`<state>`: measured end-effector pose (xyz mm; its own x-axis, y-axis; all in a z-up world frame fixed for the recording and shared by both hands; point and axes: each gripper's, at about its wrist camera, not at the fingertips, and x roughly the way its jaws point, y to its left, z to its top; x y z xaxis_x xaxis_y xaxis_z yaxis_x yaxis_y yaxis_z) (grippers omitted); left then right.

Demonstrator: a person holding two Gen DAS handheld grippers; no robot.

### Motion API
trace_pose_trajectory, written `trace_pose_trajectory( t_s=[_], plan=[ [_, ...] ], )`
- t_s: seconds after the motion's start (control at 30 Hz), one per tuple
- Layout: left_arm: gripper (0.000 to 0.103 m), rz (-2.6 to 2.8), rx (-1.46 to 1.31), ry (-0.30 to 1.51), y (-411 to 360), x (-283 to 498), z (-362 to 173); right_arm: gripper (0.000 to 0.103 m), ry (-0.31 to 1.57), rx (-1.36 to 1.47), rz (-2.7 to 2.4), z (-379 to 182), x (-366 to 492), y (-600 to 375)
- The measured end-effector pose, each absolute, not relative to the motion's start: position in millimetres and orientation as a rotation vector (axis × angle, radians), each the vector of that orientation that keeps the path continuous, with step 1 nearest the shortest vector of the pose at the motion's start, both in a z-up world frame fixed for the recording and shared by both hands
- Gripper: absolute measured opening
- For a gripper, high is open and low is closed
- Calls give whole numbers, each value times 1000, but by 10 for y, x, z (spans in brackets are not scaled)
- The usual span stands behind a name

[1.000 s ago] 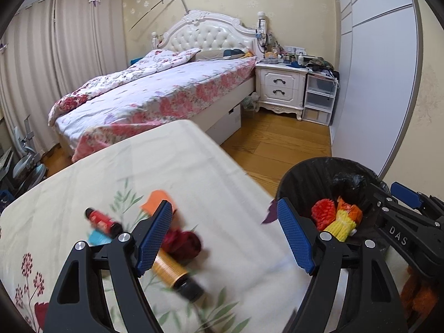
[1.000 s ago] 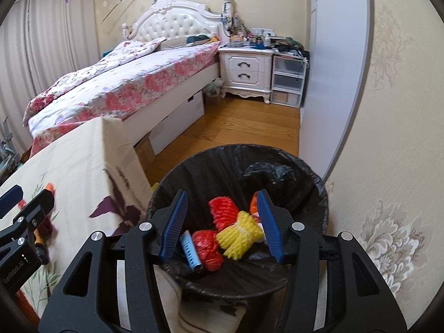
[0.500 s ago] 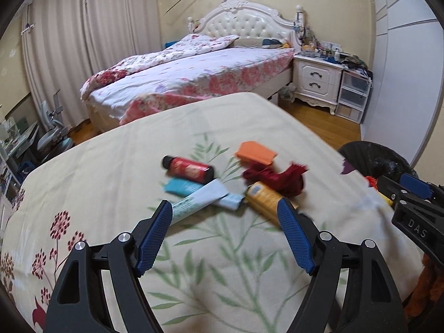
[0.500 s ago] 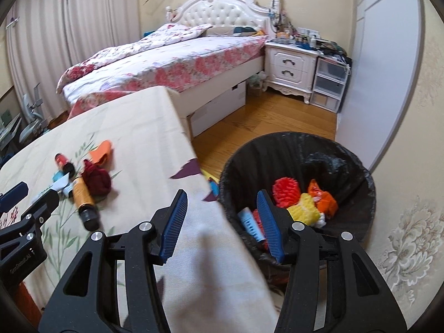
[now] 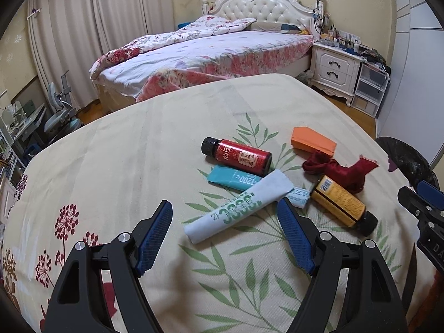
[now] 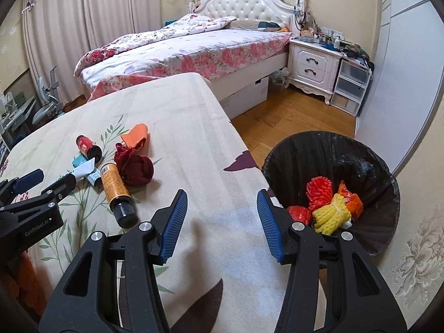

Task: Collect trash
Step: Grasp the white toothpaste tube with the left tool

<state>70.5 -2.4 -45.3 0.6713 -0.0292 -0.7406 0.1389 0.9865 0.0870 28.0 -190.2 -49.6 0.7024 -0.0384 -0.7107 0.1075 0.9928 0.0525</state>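
Trash lies on the cloth-covered table (image 5: 138, 144): a white tube (image 5: 238, 211), a teal packet (image 5: 236, 179), a red bottle (image 5: 237, 155), an orange bottle (image 5: 342, 205), a dark red cloth (image 5: 338, 170) and an orange packet (image 5: 312, 140). My left gripper (image 5: 224, 227) is open and empty, its jaws either side of the white tube's near end. My right gripper (image 6: 219, 211) is open and empty above the table's right edge, beside the black-lined bin (image 6: 333, 152) holding red, yellow and orange trash (image 6: 330, 205). The orange bottle (image 6: 115, 187) and red cloth (image 6: 136, 168) lie to its left.
A bed (image 5: 211, 52) stands beyond the table, with a white nightstand (image 6: 312, 65) and plastic drawers (image 6: 351, 88) to the right. Wooden floor (image 6: 291, 119) lies between table, bed and bin. A wall (image 6: 416, 194) is close behind the bin.
Both grippers swung left, away from the bin toward the table. The left gripper now faces the trash pile with the white tube between its jaws; the right has left the bin's opening.
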Motion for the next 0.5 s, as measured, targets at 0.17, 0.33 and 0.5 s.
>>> trace_pose_trajectory(
  t_s=[0.17, 0.33, 0.5],
  plan=[
    [74, -134, 149, 866, -23, 785, -498, 51, 796, 88, -71, -509, 332, -1870],
    [47, -187, 155, 901, -46, 770, -550, 51, 814, 87, -60, -521, 364, -1847],
    [23, -211, 172, 892, -76, 697, -543, 51, 815, 85, -59, -522, 362, -1841]
  ],
)
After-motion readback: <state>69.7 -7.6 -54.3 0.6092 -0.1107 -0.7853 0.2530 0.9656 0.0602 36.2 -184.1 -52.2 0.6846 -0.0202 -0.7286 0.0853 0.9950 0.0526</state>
